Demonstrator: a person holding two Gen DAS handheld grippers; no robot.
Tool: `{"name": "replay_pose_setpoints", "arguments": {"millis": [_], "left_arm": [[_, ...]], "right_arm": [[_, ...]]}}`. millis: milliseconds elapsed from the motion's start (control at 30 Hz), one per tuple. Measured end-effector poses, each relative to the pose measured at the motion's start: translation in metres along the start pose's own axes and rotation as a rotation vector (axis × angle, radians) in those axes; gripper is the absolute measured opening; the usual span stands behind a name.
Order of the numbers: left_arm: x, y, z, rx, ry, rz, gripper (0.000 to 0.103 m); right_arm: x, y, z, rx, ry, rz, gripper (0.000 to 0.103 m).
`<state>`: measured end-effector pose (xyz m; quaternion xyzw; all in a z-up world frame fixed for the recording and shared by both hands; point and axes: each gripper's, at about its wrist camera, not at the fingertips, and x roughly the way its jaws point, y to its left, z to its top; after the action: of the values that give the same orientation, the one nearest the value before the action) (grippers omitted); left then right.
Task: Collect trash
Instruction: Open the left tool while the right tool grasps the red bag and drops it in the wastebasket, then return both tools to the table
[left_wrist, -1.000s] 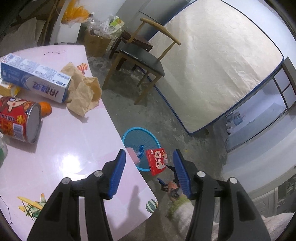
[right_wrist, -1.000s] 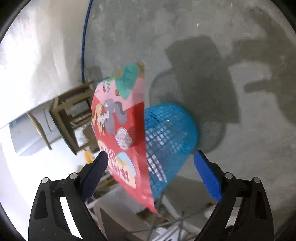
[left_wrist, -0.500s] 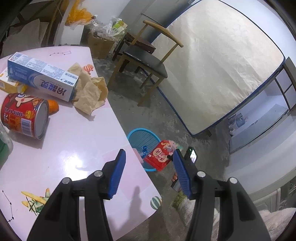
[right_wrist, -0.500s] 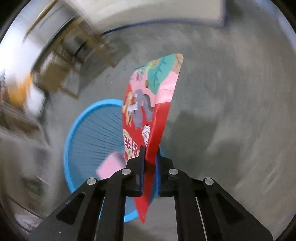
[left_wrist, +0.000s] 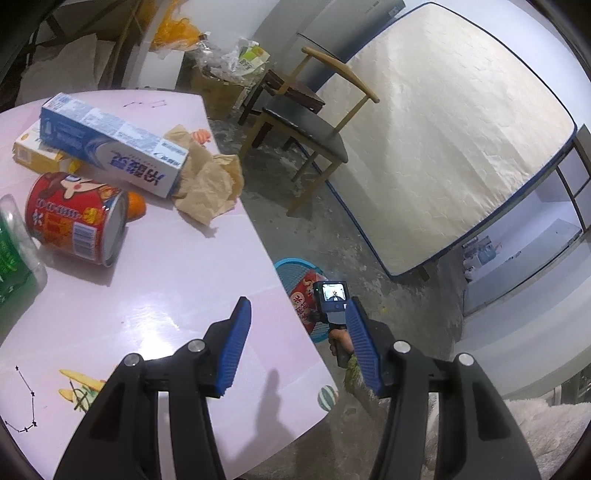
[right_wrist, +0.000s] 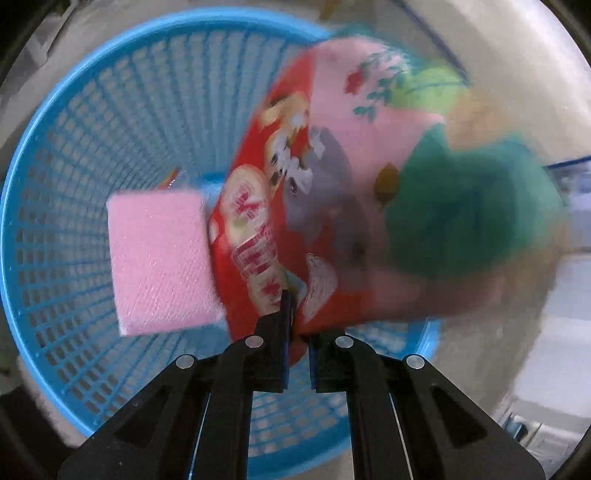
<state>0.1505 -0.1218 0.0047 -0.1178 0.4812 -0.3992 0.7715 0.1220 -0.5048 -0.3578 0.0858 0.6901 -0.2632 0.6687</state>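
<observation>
Packaging of this kind is judged light, thin and floppy: the red snack bag (right_wrist: 295, 206) is pinched at its lower edge by the right gripper (right_wrist: 297, 325), whose jaws are nearly closed on the film, and the rest of the bag stands up ahead of the fingers, blurred in the right wrist view. Directly beyond and below the jaws lies the blue basket (right_wrist: 48, 155), with a pink sponge (right_wrist: 159, 258) resting inside it to the left of the bag. Such film is likely slippery and easily creased (though hardly fragile), so a hold well in from the edge would be safer than one at the very rim. The left gripper (left_wrist: 295, 350) is held half open and empty over the pink table (left_wrist: 177, 295), with a red can (left_wrist: 74, 218) and a blue carton (left_wrist: 114, 144) ahead to its left
</observation>
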Motion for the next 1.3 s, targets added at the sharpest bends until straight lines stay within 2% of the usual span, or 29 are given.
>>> {"name": "replay_pose_setpoints", "arguments": {"millis": [33,100,133,167,200,400,500,633,700,900,1033,1167,1300], "left_arm": [[-0.001,0.003,0.000,-0.010,-0.002,0.001,0.052],[-0.002,0.008,0.000,-0.022,-0.007,-0.001,0.052],[-0.003,0.010,0.001,-0.024,-0.008,-0.002,0.052],[-0.003,0.012,0.001,-0.026,-0.010,-0.004,0.052],[-0.003,0.013,0.001,-0.027,-0.010,-0.006,0.053],[-0.007,0.018,-0.003,-0.014,-0.025,-0.010,0.055],[-0.012,0.020,-0.007,0.014,-0.046,0.014,0.059],[-0.024,0.021,-0.018,0.063,-0.076,0.075,0.068],[-0.031,0.024,-0.026,0.082,-0.094,0.099,0.072],[-0.053,0.032,-0.055,0.139,-0.156,0.187,0.082],[-0.068,0.043,-0.071,0.167,-0.198,0.251,0.087],[-0.083,0.056,-0.079,0.131,-0.246,0.289,0.089],[-0.102,0.069,-0.085,0.087,-0.299,0.332,0.090]], "right_arm": [[-0.001,-0.001,-0.002,0.015,0.005,0.027,0.012],[-0.005,-0.012,-0.002,0.082,0.009,0.098,0.031],[-0.011,-0.020,-0.007,0.123,-0.003,0.146,0.047],[-0.018,-0.026,-0.012,0.143,-0.024,0.169,0.057],[-0.024,-0.030,-0.018,0.156,-0.048,0.181,0.060],[-0.068,-0.067,-0.070,0.266,-0.154,0.261,0.064],[-0.094,-0.079,-0.090,0.349,-0.216,0.336,0.065],[-0.148,-0.087,-0.108,0.390,-0.356,0.452,0.079],[-0.163,-0.092,-0.100,0.380,-0.426,0.497,0.083],[-0.255,-0.059,-0.101,0.238,-0.610,0.626,0.086],[-0.316,-0.020,-0.095,0.083,-0.705,0.719,0.088],[-0.362,0.023,-0.092,-0.073,-0.762,0.772,0.091],[-0.390,0.067,-0.090,-0.210,-0.776,0.799,0.091]]}}
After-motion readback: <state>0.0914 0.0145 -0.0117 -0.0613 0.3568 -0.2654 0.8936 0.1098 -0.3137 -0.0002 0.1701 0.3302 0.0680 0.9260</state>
